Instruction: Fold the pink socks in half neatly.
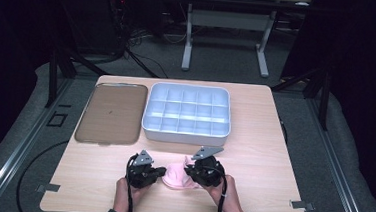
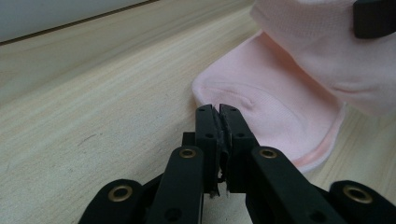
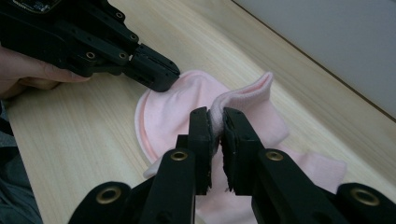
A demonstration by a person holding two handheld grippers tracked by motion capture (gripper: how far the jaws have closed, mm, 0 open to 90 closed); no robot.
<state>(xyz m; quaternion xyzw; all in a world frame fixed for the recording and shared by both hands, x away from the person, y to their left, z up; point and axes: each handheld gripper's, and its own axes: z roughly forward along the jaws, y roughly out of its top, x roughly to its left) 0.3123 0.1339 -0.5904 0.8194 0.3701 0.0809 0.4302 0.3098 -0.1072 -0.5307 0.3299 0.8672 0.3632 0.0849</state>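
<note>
A pink sock (image 1: 175, 178) lies on the wooden table (image 1: 257, 156) near its front edge, between my two grippers. My left gripper (image 1: 163, 172) is at the sock's left end. In the left gripper view its jaws (image 2: 217, 109) are shut, with the tips pinching the rounded edge of the sock (image 2: 280, 107). My right gripper (image 1: 187, 172) is at the sock's right end. In the right gripper view it (image 3: 215, 114) is shut on a raised fold of the sock (image 3: 173, 107), with the cuff end lifted off the table. The left gripper (image 3: 161, 77) shows across from it.
A white box (image 1: 184, 134) divided into several compartments stands at the table's middle back. A flat brown tray (image 1: 110, 111) lies to its left. Bare tabletop runs along the right side. A person's hands hold both grippers at the front edge.
</note>
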